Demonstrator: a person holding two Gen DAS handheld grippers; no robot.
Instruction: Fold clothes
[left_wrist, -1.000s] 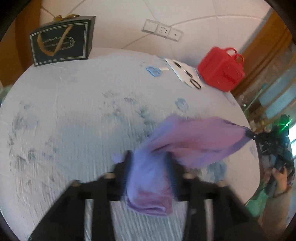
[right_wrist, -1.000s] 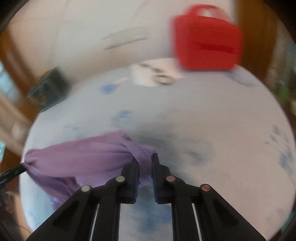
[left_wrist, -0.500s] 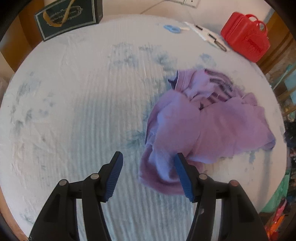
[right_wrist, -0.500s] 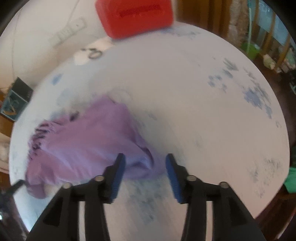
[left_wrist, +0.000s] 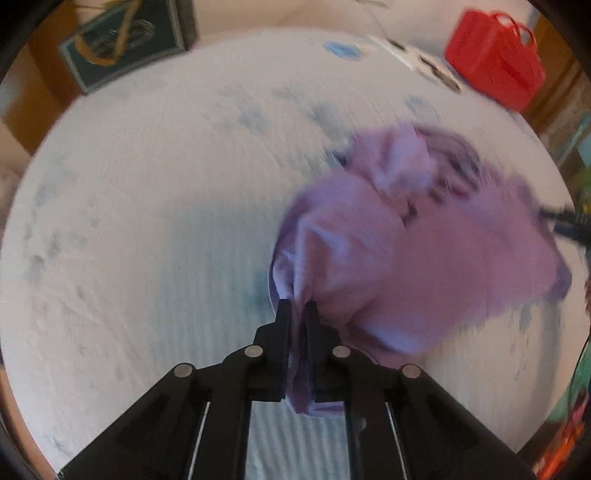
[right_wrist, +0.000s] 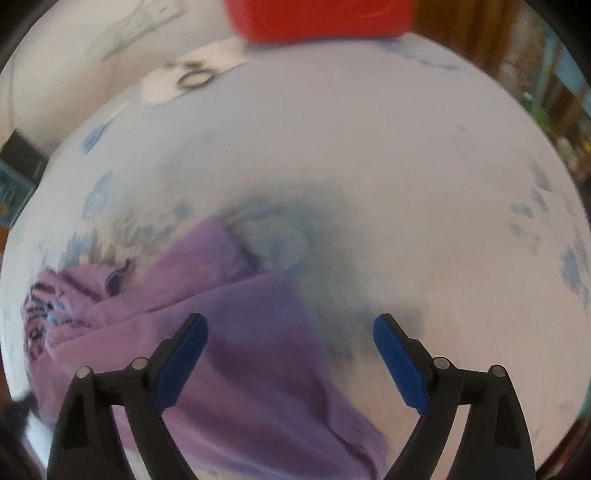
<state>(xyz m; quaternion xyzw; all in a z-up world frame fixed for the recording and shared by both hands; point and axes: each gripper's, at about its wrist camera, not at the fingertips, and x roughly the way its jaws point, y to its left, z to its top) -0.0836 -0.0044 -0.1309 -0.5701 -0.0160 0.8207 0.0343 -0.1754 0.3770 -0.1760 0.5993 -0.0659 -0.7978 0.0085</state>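
A purple garment (left_wrist: 424, 258) lies crumpled on the round table with a white, blue-patterned cloth (left_wrist: 147, 240). My left gripper (left_wrist: 298, 314) is shut on a fold at the garment's near left edge; fabric hangs between its fingers. In the right wrist view the garment (right_wrist: 240, 332) spreads over the lower left. My right gripper (right_wrist: 290, 328) is wide open and empty, hovering over the garment's right edge. It also shows as a dark shape at the garment's far right in the left wrist view (left_wrist: 569, 225).
A red bag (left_wrist: 495, 59) stands at the table's far right, also in the right wrist view (right_wrist: 317, 18). A dark gift box (left_wrist: 129, 40) stands at the far left. Paper with scissors (left_wrist: 424, 62) and a small blue item (left_wrist: 341, 50) lie at the back.
Both grippers let the garment drop onto the table. Since half a second ago my left gripper has closed on the garment's near edge, and my right gripper has opened wider and moved closer.
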